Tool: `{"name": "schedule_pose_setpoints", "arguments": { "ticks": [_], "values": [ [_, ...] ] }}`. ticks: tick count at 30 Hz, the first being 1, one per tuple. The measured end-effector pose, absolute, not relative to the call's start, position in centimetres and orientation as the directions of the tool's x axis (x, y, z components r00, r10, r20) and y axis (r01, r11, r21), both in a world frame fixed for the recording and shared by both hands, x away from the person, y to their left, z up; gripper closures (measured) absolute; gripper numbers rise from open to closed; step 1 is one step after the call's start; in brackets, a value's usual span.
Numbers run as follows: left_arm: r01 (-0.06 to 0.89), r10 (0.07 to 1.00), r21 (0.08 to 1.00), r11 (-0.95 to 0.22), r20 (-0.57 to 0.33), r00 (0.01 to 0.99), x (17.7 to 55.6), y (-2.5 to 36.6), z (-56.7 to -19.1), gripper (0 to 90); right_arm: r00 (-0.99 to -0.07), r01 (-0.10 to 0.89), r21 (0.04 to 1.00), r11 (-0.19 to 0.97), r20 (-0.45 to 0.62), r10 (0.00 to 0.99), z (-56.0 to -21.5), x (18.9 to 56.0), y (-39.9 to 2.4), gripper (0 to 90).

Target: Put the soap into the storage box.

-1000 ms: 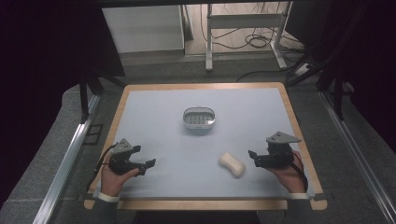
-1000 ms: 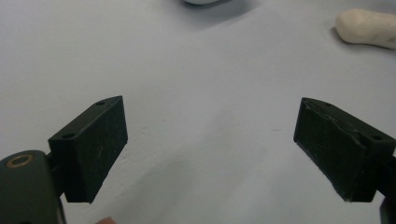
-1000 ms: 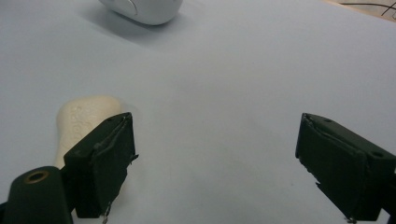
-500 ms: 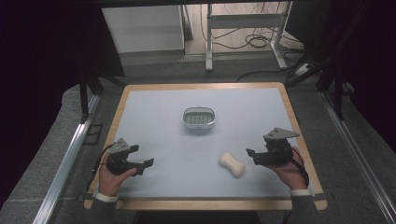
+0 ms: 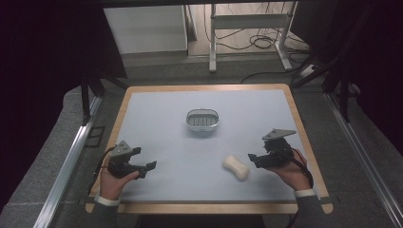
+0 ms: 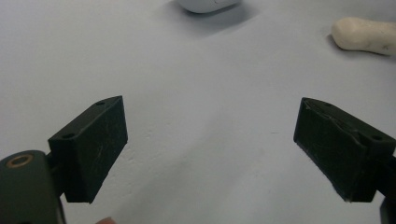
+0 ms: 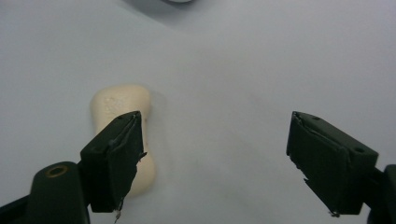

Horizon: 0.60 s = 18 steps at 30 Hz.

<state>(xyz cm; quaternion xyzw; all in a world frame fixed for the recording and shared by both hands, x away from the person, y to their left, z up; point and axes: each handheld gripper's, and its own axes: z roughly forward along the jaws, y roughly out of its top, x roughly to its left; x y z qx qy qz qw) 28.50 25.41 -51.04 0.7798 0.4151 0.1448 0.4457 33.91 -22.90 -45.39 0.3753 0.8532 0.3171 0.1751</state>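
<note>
A cream, waisted soap bar (image 5: pixel 236 166) lies near the surface's (image 5: pixel 157 109) front edge — both grippers' fingers apart, gripping nothing.

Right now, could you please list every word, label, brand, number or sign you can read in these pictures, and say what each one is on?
None: no readable text in any view.
The cream soap bar shows faint surface marks in the right gripper view, too blurred to read as letters.
The soap dish, the blue-grey table mat, and the left gripper and right gripper carry no visible label.
</note>
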Motion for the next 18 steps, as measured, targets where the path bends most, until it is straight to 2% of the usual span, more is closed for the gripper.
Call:
{"name": "schedule_pose_setpoints", "arguments": {
  "ticks": [8,18],
  "values": [
    [0.521,0.778,0.814,-0.257,-0.146,0.611,28.4,25.6,-50.9,10.2,-0.700,0.534,0.610,0.586,-0.070,0.710,-45.3,34.3,-20.5,19.1],
    [0.526,0.775,0.810,-0.258,-0.151,0.613,28.5,25.4,-51.1,10.2,-0.713,0.560,0.562,0.608,-0.047,0.700,-46.1,34.4,-19.5,21.4]
  ]
}}
